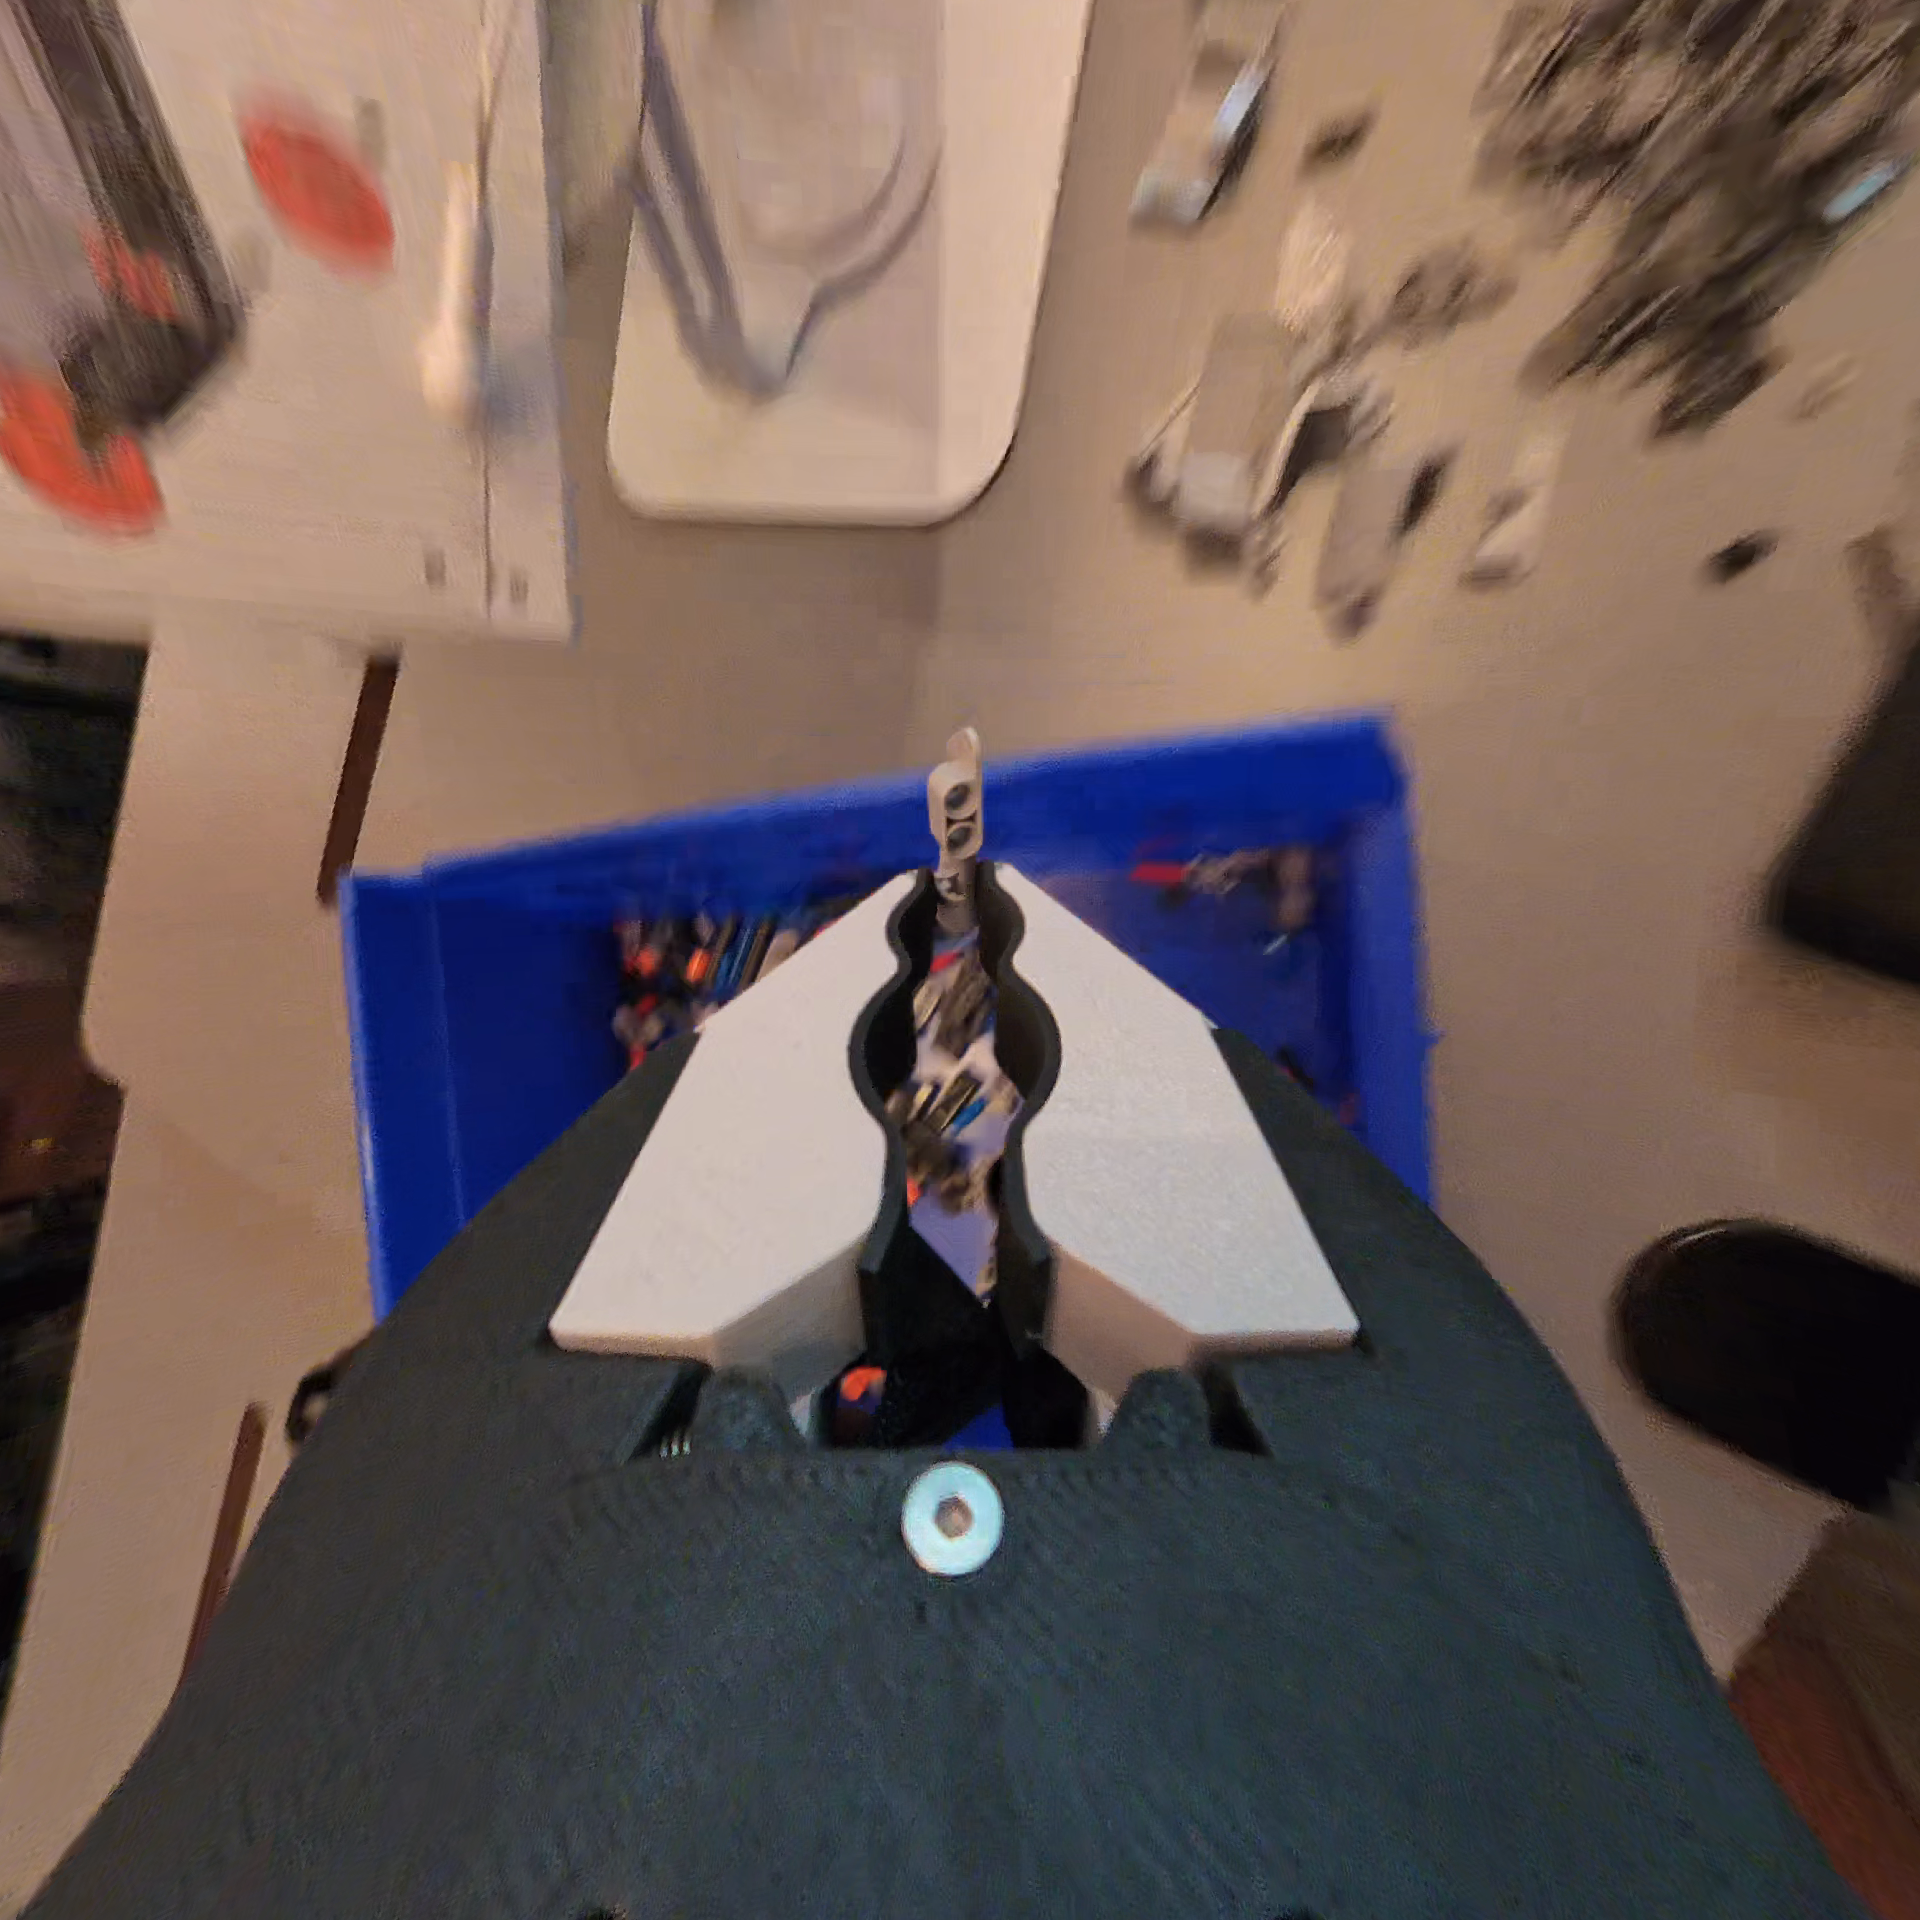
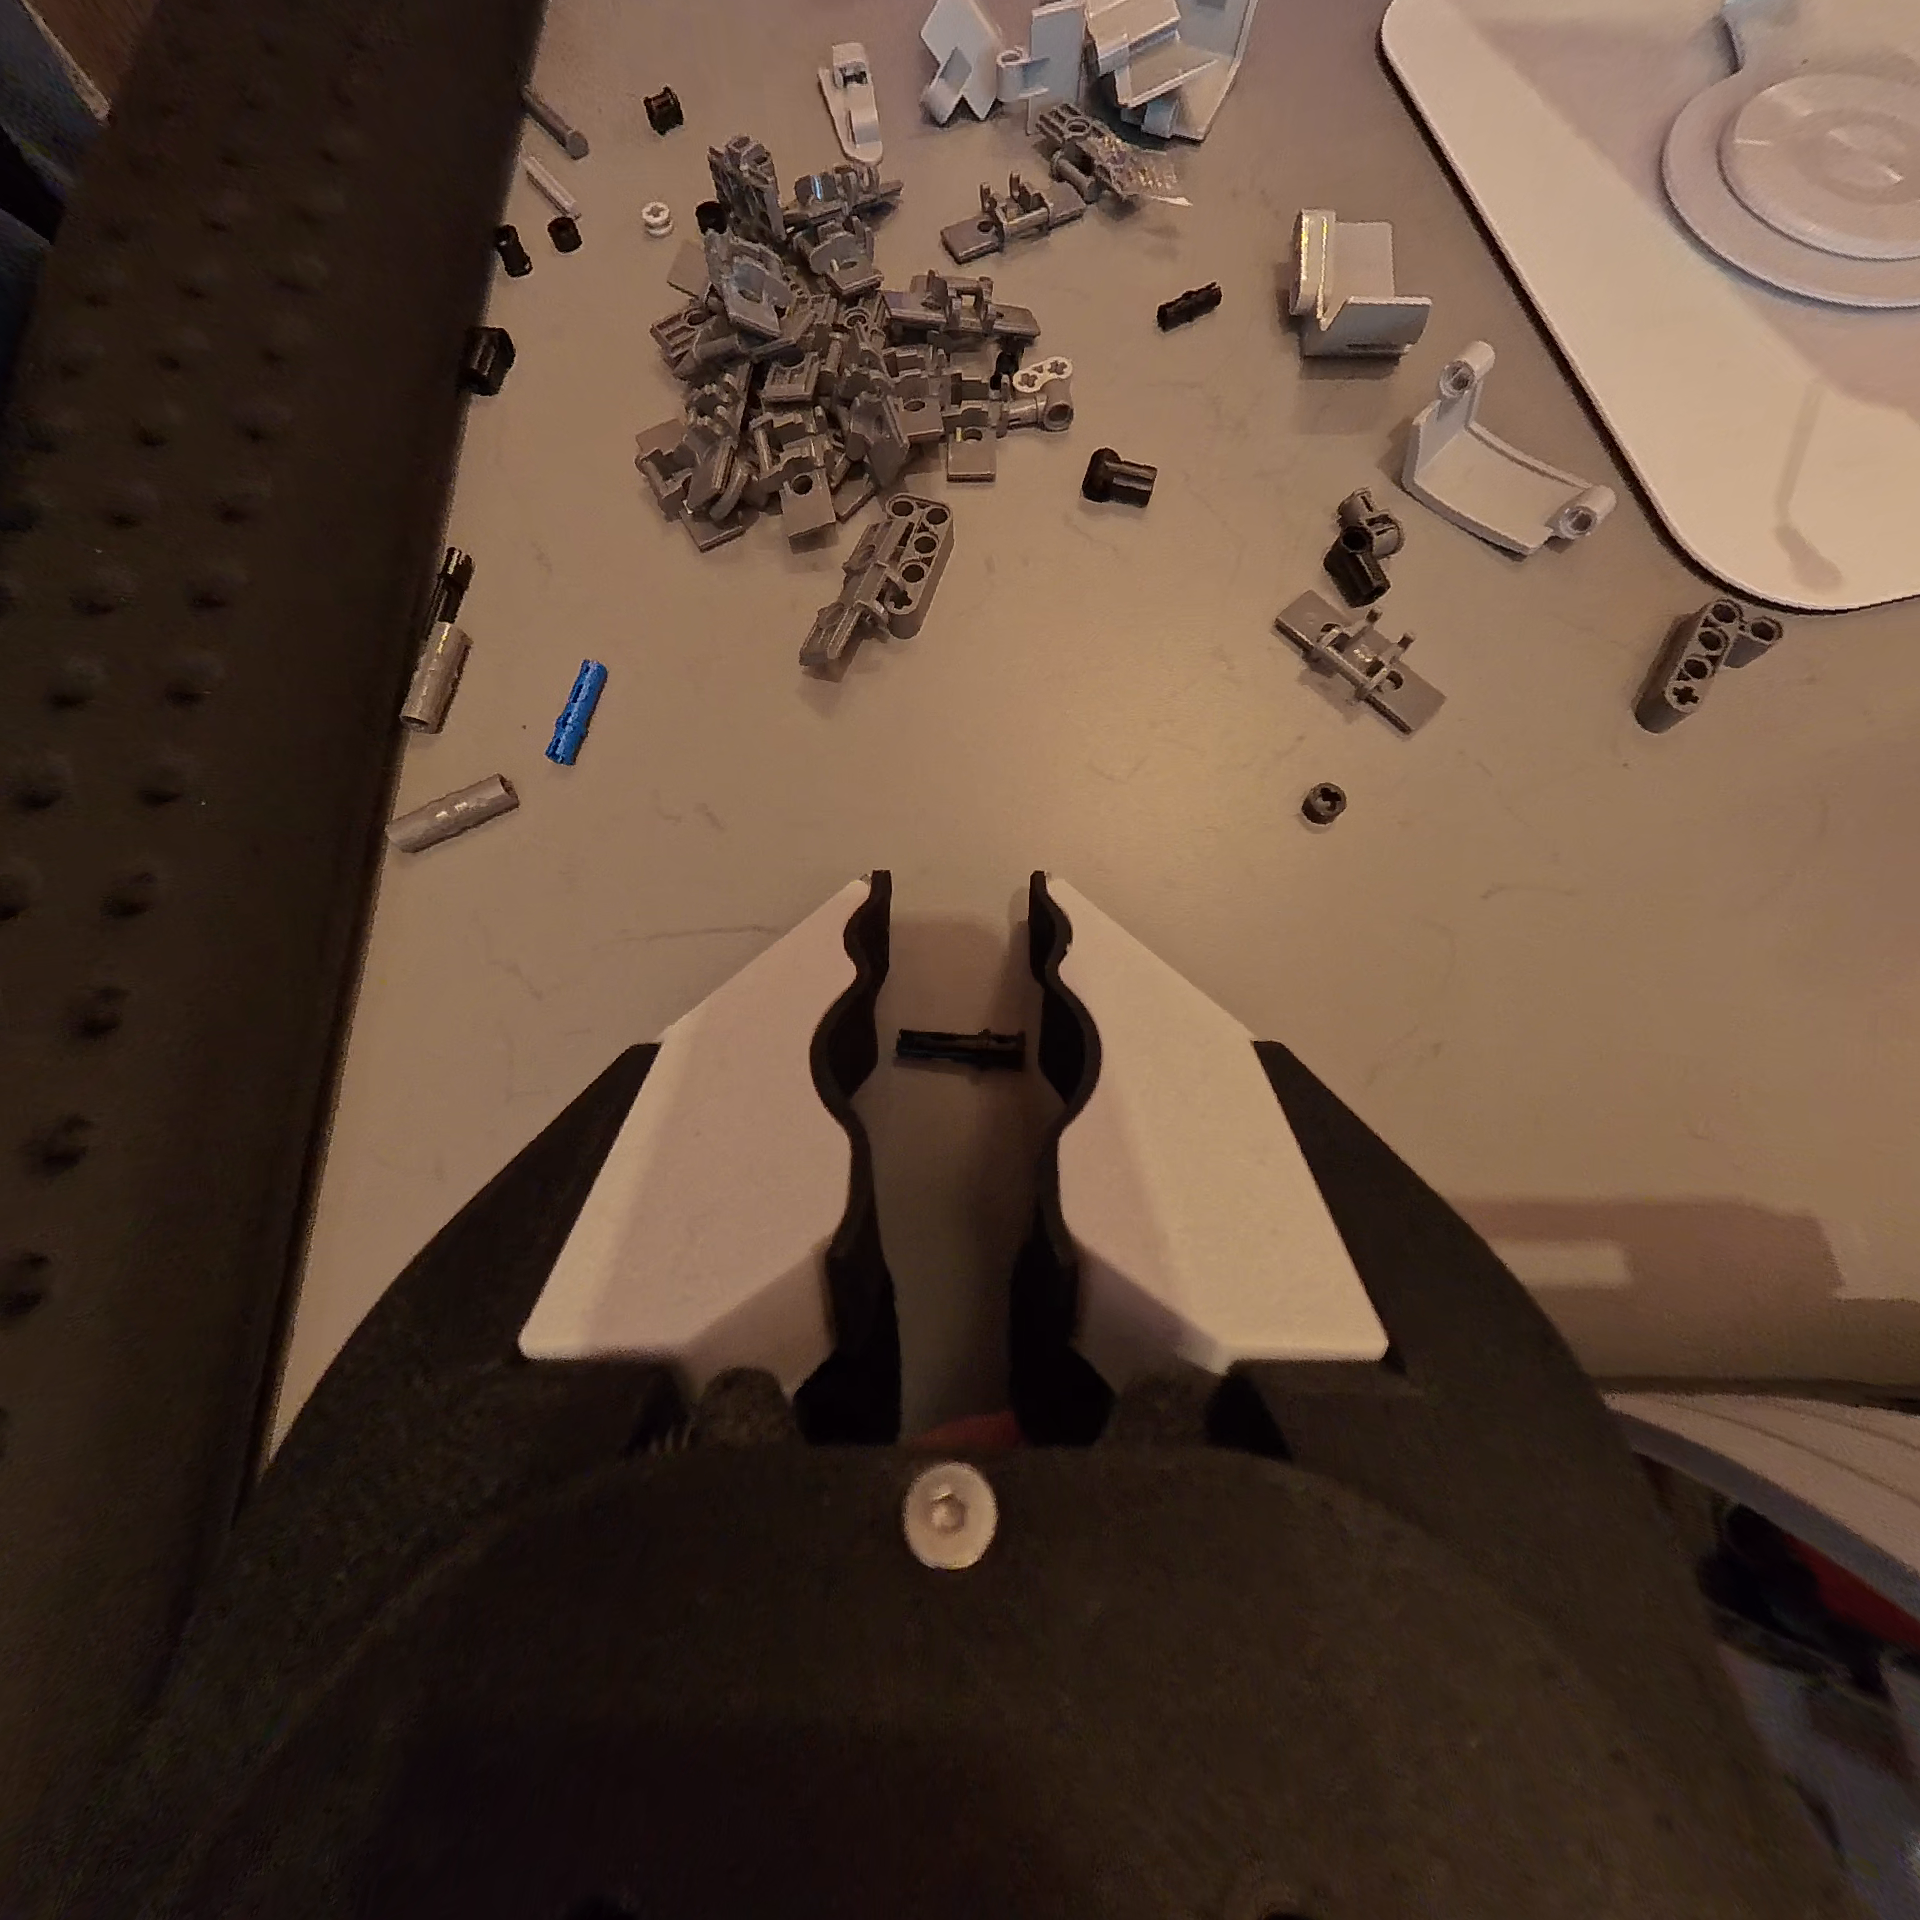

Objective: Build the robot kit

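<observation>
**Two tongs, one loaded, one empty**

One small grey beam (image 1: pixel 958 805) with round holes is clamped at the very tips of the left tongs (image 1: pixel 954 883), standing up past them. It is held above a blue bin (image 1: pixel 1382 935) in which small mixed parts — black, orange, blue — are seen lying. That view is smeared by motion, so the white tray (image 1: pixel 810 457) and the scattered grey pieces beyond the bin are only roughly made out.

The right tongs (image 2: pixel 960 883) are spread apart and grip nothing. A black pin (image 2: pixel 961 1046) lies crosswise on the desk (image 2: pixel 1143 790) between the two fingers, deep in the gap rather than at the tips; whether either finger touches it cannot be told. Farther ahead a heap of grey parts (image 2: pixel 821 384) is seen, with a blue pin (image 2: pixel 576 712) to its left near a dark studded plate (image 2: pixel 208 623), and a white tray (image 2: pixel 1558 343) at upper right.

As a judgement only: the step in hand appears to be a pick on the right — the pin is bracketed but not yet grasped — while a piece is carried on the left. A grasp here would call for a squarely centred closing, since so thin a pin could roll or be tipped out.
</observation>
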{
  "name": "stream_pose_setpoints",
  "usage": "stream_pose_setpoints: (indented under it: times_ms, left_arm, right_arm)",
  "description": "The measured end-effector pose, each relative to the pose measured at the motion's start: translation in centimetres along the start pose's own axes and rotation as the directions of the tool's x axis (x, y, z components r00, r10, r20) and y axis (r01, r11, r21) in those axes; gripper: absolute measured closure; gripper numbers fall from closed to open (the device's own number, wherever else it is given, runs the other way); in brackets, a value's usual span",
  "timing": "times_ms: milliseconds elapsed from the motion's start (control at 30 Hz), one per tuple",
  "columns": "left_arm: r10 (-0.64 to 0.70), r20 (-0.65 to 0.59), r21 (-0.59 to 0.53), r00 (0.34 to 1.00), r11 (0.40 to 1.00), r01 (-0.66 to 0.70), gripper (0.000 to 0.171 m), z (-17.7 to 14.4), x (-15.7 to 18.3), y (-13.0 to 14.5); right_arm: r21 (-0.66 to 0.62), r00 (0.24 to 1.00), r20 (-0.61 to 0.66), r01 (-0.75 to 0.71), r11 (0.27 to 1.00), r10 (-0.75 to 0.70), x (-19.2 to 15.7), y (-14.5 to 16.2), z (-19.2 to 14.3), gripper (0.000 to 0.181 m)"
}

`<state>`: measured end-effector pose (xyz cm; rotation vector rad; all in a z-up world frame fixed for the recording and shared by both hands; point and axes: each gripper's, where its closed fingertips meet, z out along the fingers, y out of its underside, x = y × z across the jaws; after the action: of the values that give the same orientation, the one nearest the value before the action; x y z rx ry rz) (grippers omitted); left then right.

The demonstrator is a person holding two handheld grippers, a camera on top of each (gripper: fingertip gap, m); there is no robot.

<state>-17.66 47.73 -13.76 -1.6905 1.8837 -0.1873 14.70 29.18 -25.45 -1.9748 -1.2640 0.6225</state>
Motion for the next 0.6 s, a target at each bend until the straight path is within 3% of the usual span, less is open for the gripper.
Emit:
stream_pose_setpoints:
  times_ms: [100, 267, 400, 600]
  left_arm:
    - [0.039, -0.07, 0.057, 0.997, 0.998, -0.035, 0.164, -0.6, 3.6, -4.6]
    - [0.08, -0.235, 0.058, 0.969, 0.996, -0.068, 0.164, 2.6, 12.3, -8.5]
    - [0.023, -0.322, -0.022, 0.947, 0.999, -0.032, 0.164, 6.4, 17.4, -7.8]
    - [0.011, -0.208, -0.149, 0.978, 0.988, -0.043, 0.164, 10.1, 17.7, -5.4]
  right_arm:
    - [-0.002, 1.0, 0.0, 0.004, 1.0, -0.004, 0.0, 0.0, 0.0, 0.157]
    - [-0.005, 1.0, -0.003, 0.02, 1.0, -0.02, -0.2, 0.1, 0.0, 0.157]
    - [-0.009, 1.0, 0.001, 0.028, 1.0, -0.028, -0.4, 0.2, -0.1, 0.157]
    - [-0.009, 1.0, 0.005, 0.029, 1.0, -0.029, -0.6, 0.4, -0.3, 0.157]
